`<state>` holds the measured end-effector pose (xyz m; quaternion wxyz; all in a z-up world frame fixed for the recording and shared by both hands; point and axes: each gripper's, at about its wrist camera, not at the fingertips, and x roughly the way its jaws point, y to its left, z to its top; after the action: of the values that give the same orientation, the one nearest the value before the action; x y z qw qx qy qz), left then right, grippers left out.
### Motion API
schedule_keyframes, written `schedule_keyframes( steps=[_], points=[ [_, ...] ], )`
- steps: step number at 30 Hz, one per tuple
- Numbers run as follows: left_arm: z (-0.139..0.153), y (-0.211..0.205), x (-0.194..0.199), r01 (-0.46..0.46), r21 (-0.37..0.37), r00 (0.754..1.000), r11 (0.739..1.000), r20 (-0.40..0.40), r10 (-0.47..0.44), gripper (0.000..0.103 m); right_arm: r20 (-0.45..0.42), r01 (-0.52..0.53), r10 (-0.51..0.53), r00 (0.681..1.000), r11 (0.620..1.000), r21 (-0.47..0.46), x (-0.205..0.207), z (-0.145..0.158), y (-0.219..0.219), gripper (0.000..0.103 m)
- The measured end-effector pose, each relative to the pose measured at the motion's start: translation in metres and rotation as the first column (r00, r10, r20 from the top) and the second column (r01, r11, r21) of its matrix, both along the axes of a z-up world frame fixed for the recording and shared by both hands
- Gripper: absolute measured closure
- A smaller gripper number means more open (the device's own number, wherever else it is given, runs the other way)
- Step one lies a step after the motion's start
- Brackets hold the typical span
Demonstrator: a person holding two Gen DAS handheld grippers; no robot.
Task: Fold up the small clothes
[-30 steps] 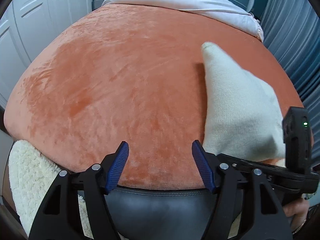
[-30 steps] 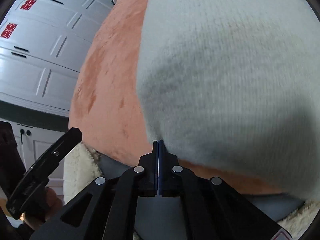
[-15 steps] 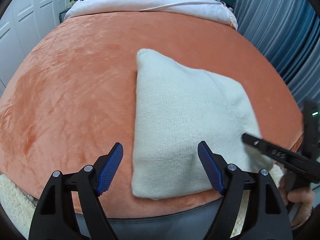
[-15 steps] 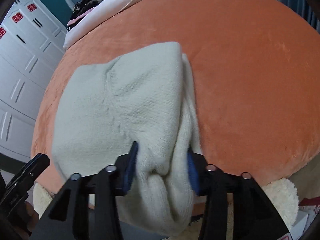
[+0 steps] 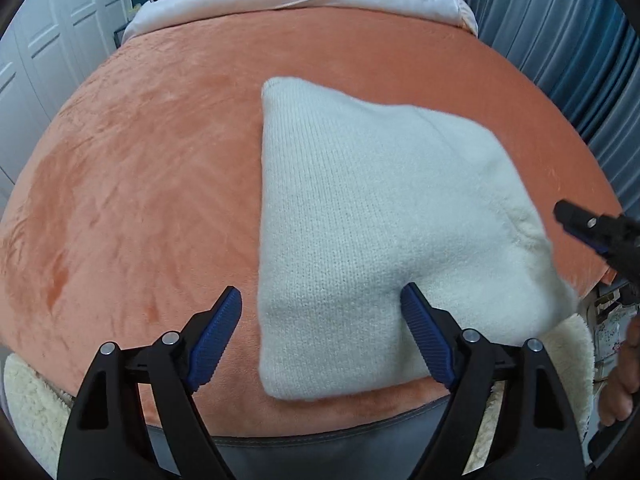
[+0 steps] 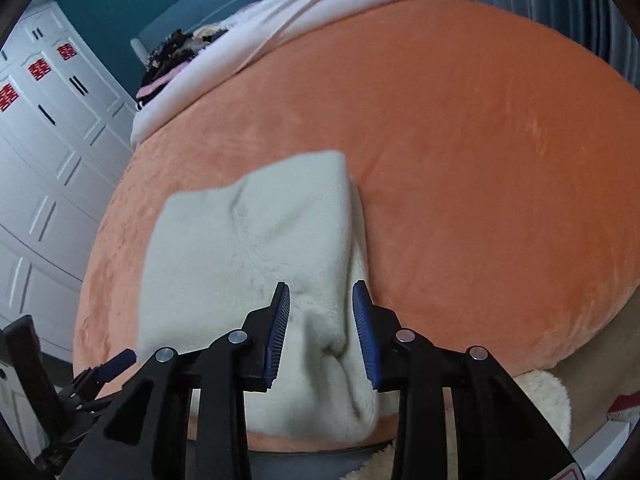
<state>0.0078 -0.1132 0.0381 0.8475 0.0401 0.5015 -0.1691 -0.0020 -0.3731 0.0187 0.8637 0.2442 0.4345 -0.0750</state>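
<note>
Cream knit, one folded garment [image 5: 360,220] lies on the orange bed cover [image 5: 140,160] near the bed's front edge, its long axis running from that edge toward the far end, one pointed corner aimed far. From the left wrist, the left gripper [image 5: 320,320] hangs over its near left corner, jaws wide and just opening, pads clear of the cloth. From the right wrist, the right gripper [image 6: 320,328] straddles a raised fold at the garment's [image 6: 240,240] near edge, jaws narrow but just parting, gripping nothing.
</note>
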Motion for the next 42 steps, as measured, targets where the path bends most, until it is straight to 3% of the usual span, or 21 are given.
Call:
schedule_keyframes(
  steps=[3, 5, 7, 9, 11, 13, 16, 19, 21, 24, 27, 29, 31, 33, 38, 42],
  points=[
    [0.017, 0.006, 0.000, -0.053, -0.034, 0.996, 0.998, 0.069, 0.055, 0.024, 0.053, -0.094, 0.096, 0.994, 0.995, -0.031, 0.011, 0.028, 0.018, 0.072],
    [0.021, 0.008, 0.014, -0.097, -0.049, 0.992, 0.994, 0.074, 0.100, 0.024, 0.041, -0.160, 0.161, 0.986, 0.986, -0.040, 0.024, 0.023, 0.026, 0.074],
    [0.011, 0.006, 0.034, -0.128, -0.020, 0.992, 0.992, 0.019, 0.129, 0.024, -0.029, -0.224, 0.223, 0.974, 0.974, -0.021, 0.044, -0.002, 0.053, 0.074],
    [-0.020, 0.006, 0.058, -0.145, 0.044, 0.985, 0.988, -0.088, 0.148, 0.022, -0.165, -0.292, 0.294, 0.941, 0.956, 0.039, 0.065, -0.054, 0.078, 0.076],
    [-0.027, 0.016, 0.067, -0.193, -0.003, 0.973, 0.981, -0.131, 0.191, 0.019, -0.147, -0.302, 0.295, 0.944, 0.953, -0.022, 0.065, -0.060, 0.086, 0.076],
    [-0.020, 0.016, 0.066, -0.171, 0.005, 0.978, 0.985, -0.124, 0.170, 0.019, -0.169, -0.277, 0.267, 0.949, 0.960, -0.042, 0.060, -0.036, 0.087, 0.078],
    [-0.019, 0.012, 0.059, -0.141, 0.040, 0.987, 0.989, -0.071, 0.144, 0.019, -0.109, -0.244, 0.233, 0.966, 0.965, -0.099, 0.044, -0.008, 0.087, 0.079],
    [-0.020, 0.009, 0.053, -0.139, 0.032, 0.988, 0.990, -0.055, 0.141, 0.019, -0.248, -0.217, 0.177, 0.952, 0.966, -0.142, 0.037, -0.051, 0.076, 0.083],
    [-0.009, 0.008, 0.046, -0.137, 0.036, 0.990, 0.990, -0.034, 0.138, 0.021, -0.200, -0.210, 0.179, 0.963, 0.967, -0.142, 0.026, -0.050, 0.073, 0.083],
    [0.010, 0.013, 0.025, -0.086, 0.028, 0.996, 0.996, 0.005, 0.086, 0.021, -0.115, -0.146, 0.133, 0.985, 0.982, -0.119, 0.002, -0.011, 0.063, 0.077],
    [0.005, 0.017, 0.008, -0.064, 0.045, 0.997, 0.997, -0.028, 0.065, 0.021, -0.101, -0.087, 0.073, 0.992, 0.985, -0.146, -0.028, 0.002, 0.049, 0.077],
    [-0.016, 0.014, 0.002, -0.045, 0.089, 0.995, 0.995, -0.087, 0.052, 0.020, -0.162, -0.073, 0.056, 0.985, 0.992, -0.099, -0.036, -0.016, 0.041, 0.080],
    [-0.035, 0.017, 0.003, -0.054, 0.083, 0.987, 0.995, -0.146, 0.066, 0.019, -0.273, -0.087, 0.062, 0.960, 0.993, -0.081, -0.034, -0.057, 0.039, 0.083],
    [-0.040, 0.018, 0.004, -0.063, 0.079, 0.986, 0.995, -0.152, 0.074, 0.017, -0.264, -0.080, 0.062, 0.962, 0.995, -0.057, -0.036, -0.079, 0.038, 0.086],
    [-0.023, 0.014, -0.001, -0.038, 0.105, 0.993, 0.994, -0.109, 0.049, 0.018, -0.272, -0.074, 0.055, 0.961, 0.995, -0.060, -0.038, -0.054, 0.037, 0.083],
    [-0.017, 0.013, -0.011, -0.015, 0.079, 0.993, 0.997, -0.115, 0.024, 0.018, -0.176, -0.018, 0.027, 0.984, 0.998, 0.054, -0.046, -0.026, 0.020, 0.077]
  ],
)
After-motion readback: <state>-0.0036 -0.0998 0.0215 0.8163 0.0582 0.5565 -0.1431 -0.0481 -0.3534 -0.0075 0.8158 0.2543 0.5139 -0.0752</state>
